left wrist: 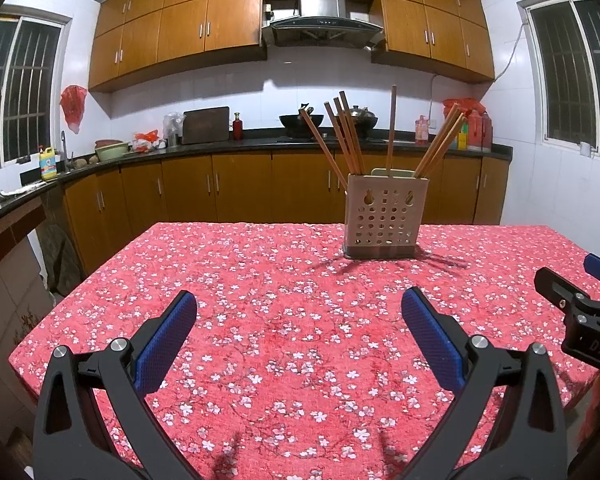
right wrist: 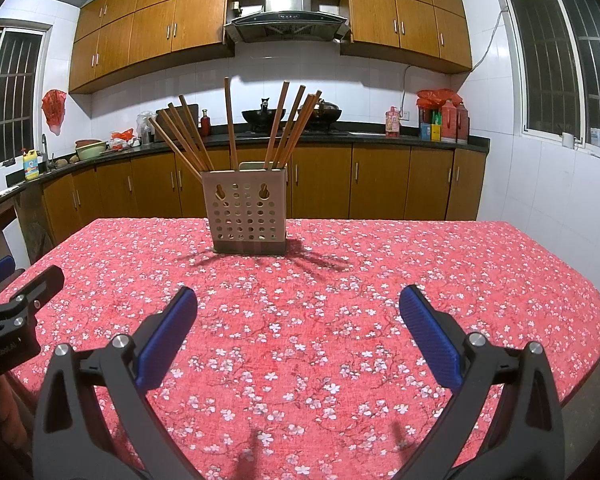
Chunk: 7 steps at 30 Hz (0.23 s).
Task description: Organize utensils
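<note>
Altogether nine wooden chopsticks (right wrist: 231,124) stand in one perforated beige holder (right wrist: 247,210), which sits upright on the table's red floral cloth (right wrist: 340,320) toward the far edge. In the right wrist view they fall into three groups: four fanning left, one nearly vertical in the middle, four leaning right. The left wrist view shows the same holder (left wrist: 385,218) further to its right, and there the right-hand chopsticks overlap so closely that an exact count cannot be made.

Two grippers are in play. The left gripper (left wrist: 299,334) hangs above the near half of the cloth, its blue-padded fingers (left wrist: 168,340) spread wide with nothing between them. The right gripper (right wrist: 298,332) is likewise released and empty, well apart from the holder.

Each camera catches a piece of the other tool: the left view has a black jaw at its right edge, the right view a black jaw at its left edge. Behind the table both views show two woks (right wrist: 263,118) on the dark counter, and barred windows on both side walls
</note>
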{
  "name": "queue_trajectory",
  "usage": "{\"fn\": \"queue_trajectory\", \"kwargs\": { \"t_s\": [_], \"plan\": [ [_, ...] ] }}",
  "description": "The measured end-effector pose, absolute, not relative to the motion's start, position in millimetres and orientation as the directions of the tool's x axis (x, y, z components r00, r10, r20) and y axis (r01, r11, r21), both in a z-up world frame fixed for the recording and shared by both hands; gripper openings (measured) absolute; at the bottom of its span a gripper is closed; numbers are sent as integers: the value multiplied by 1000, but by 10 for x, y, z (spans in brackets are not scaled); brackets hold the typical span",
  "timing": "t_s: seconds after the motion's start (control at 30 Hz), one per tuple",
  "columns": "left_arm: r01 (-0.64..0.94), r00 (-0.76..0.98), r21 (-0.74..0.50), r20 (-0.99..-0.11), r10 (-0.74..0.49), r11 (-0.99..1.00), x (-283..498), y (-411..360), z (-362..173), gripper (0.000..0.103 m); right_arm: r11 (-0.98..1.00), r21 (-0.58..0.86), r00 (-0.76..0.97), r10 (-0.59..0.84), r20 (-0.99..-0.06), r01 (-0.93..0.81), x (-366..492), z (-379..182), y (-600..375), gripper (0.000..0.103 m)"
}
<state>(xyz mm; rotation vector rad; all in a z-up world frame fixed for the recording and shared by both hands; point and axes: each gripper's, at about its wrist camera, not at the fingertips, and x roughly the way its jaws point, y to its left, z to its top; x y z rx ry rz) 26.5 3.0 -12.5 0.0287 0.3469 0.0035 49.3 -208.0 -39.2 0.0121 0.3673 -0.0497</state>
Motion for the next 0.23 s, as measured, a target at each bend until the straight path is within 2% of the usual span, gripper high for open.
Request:
{"fn": "queue_trajectory", "kwargs": {
  "t_s": [0.23],
  "plan": [
    [-2,937,16,-349,7,1000,275,66,-126,101,999,3,932,-45,-361,50,502,-386,-2093,99]
  ]
}}
